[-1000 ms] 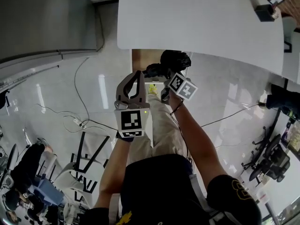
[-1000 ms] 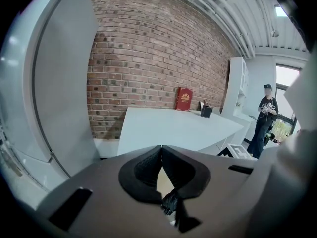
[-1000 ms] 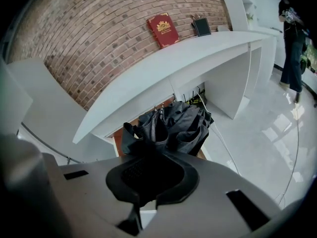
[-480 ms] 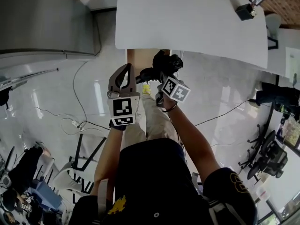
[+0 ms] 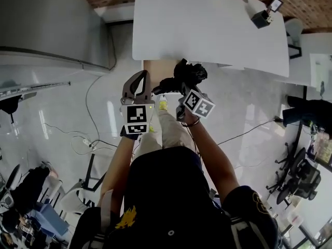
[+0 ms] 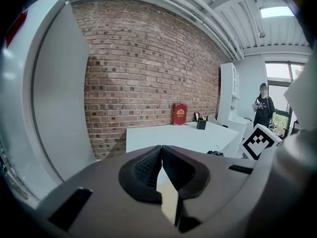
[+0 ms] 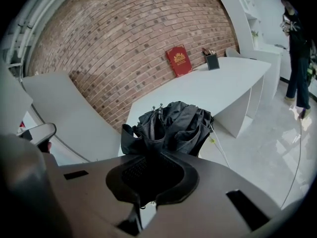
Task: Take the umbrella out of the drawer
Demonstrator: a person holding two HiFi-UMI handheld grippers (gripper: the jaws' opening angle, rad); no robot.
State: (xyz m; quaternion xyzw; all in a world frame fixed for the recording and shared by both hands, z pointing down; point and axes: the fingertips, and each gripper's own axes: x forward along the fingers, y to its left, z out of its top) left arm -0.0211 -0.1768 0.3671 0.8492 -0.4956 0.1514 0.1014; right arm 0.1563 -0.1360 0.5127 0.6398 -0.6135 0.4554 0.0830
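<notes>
- Head view: way up above both claws, aimed steeply down over the person's shoulders. The left gripper point(image 5: 139, 79) and right gripper point(image 5: 180, 90) sit mid-frame.
- Left gripper view: parked right behind its own jaws, facing roughly level past the claw toward the brick wall point(image 6: 148, 68).
- Right gripper view: same close spot on its claw, tipped down more, with the umbrella point(image 7: 171, 125) right off the tips.
- All three catch the white table point(image 5: 207, 25) beyond the claws. Both gripper views also share the red book point(image 6: 179, 114).

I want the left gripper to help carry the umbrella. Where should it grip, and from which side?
Probably the umbrella by its bunched canopy, from the left: the right gripper clamps its near end; the folds bulge free beyond those jaws.
</notes>
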